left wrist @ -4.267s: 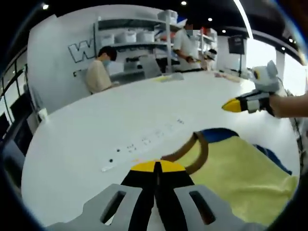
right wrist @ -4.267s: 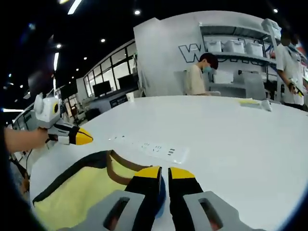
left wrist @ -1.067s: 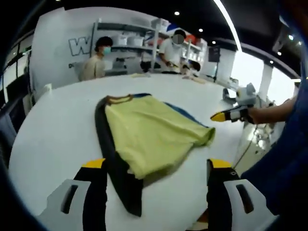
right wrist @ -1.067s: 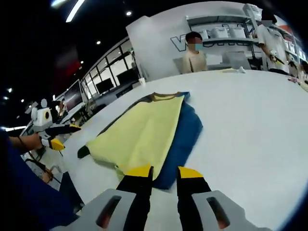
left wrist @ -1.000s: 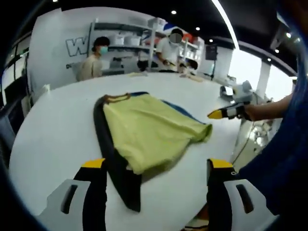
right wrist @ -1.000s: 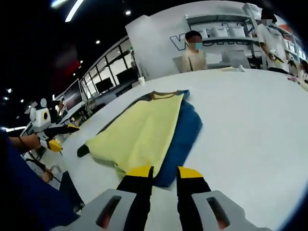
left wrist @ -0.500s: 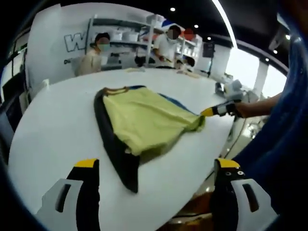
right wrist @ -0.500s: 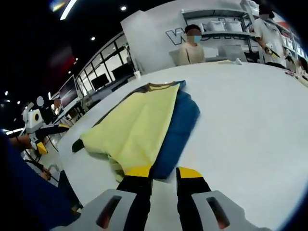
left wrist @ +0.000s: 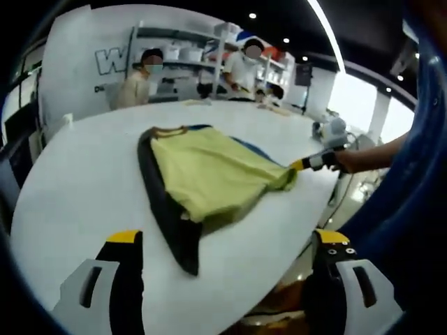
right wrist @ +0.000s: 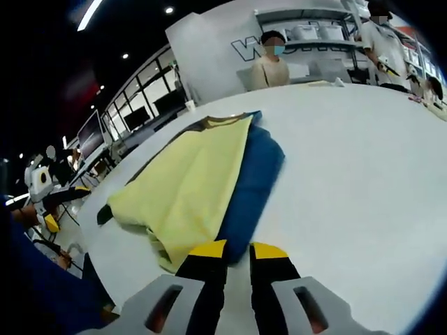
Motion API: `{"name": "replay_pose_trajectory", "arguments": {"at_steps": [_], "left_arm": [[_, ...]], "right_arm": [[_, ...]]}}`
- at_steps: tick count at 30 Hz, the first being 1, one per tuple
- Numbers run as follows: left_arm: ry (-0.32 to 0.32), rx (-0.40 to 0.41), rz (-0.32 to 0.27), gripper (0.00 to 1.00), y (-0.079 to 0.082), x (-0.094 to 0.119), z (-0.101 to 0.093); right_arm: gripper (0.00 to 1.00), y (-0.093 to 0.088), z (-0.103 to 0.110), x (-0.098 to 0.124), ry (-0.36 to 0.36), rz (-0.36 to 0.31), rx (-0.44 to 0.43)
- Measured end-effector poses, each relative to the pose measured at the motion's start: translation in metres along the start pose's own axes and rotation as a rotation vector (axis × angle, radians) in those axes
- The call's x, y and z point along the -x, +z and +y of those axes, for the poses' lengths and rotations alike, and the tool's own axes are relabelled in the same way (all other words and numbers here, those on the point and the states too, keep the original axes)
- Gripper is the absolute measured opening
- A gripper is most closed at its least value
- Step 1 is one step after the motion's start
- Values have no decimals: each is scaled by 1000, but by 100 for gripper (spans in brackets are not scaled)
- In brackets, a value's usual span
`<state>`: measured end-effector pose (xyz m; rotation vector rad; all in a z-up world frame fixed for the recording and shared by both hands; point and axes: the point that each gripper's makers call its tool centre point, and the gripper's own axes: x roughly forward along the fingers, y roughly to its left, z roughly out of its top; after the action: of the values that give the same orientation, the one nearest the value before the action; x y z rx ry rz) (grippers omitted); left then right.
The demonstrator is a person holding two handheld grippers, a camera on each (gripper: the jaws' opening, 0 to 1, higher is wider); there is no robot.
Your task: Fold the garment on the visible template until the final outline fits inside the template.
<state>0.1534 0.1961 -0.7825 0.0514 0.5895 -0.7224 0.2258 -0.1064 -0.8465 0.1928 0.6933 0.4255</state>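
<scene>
Garment (left wrist: 206,178): yellow, dark-edged, over a blue layer, lying on the white counter (left wrist: 77,181) ahead of my jaws.
Left gripper (left wrist: 227,241): my jaws spread wide, released, short of the hem.
Right gripper (right wrist: 237,250): my jaws nearly together at the garment's near edge; grasp — cannot tell.

The garment (right wrist: 188,188) hides any template under it, and its near hem runs behind the right gripper (right wrist: 237,251), whose grip stays unclear.
</scene>
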Motion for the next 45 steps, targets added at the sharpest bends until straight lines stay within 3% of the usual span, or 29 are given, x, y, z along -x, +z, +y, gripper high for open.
{"name": "replay_pose_trajectory", "arguments": {"at_steps": [11, 18, 21, 29, 36, 43, 45], "left_arm": [[-14, -8, 0, 96, 0, 0, -4], [-24, -22, 20, 96, -3, -1, -6], [-33, -35, 26, 96, 1, -2, -11], [-44, -49, 44, 96, 0, -11, -18], [-48, -49, 52, 96, 2, -13, -21], [-30, -40, 55, 95, 4, -15, -14], [-25, -41, 55, 95, 4, -16, -13]], "right_arm": [[0, -4, -9, -4, -7, 37, 23], [0, 10, -9, 5, 0, 4, 20], [0, 22, -6, 18, -2, -2, 43], [0, 47, -50, 44, -57, -12, 84], [0, 52, -87, 60, -98, 15, 106], [0, 63, -140, 76, -149, 10, 73], [0, 63, -142, 77, -156, 9, 59]]}}
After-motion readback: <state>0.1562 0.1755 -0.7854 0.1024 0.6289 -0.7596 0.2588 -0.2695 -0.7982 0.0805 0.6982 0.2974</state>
